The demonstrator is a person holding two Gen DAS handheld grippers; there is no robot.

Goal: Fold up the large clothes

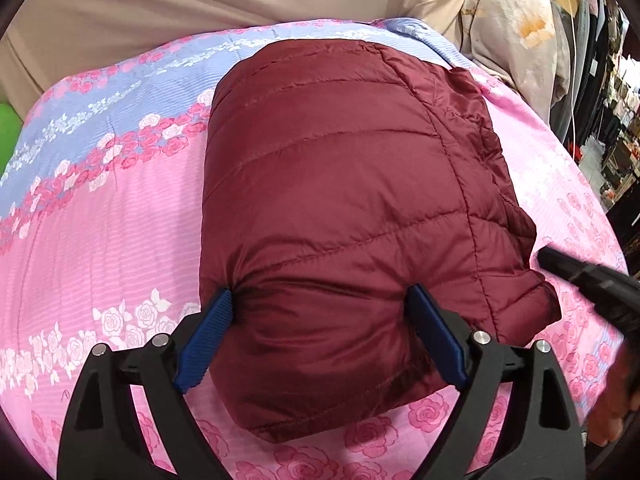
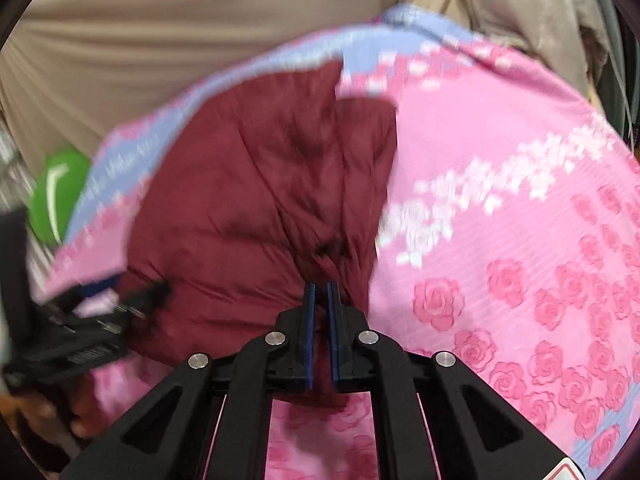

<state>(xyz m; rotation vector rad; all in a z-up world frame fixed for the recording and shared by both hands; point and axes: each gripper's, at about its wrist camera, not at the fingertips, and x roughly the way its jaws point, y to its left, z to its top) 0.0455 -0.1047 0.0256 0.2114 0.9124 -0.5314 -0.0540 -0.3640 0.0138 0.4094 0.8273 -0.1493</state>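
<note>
A maroon quilted puffer jacket [image 1: 344,200] lies folded into a thick bundle on a pink and blue floral bedspread [image 1: 100,216]. My left gripper [image 1: 320,296] is open wide, its blue pads pressing into the near end of the bundle on either side. My right gripper [image 2: 321,292] is shut on a pinched fold of the jacket [image 2: 256,208] at its near right edge; that view is motion-blurred. The right gripper shows as a black shape at the right edge of the left wrist view [image 1: 592,284]. The left gripper shows at the lower left of the right wrist view [image 2: 96,320].
A beige cloth backdrop [image 1: 200,0] hangs behind the bed. A floral cream fabric [image 1: 512,32] hangs at the far right, with cluttered shelves [image 1: 616,128] beyond. A green object [image 2: 56,196] sits off the bed's left edge.
</note>
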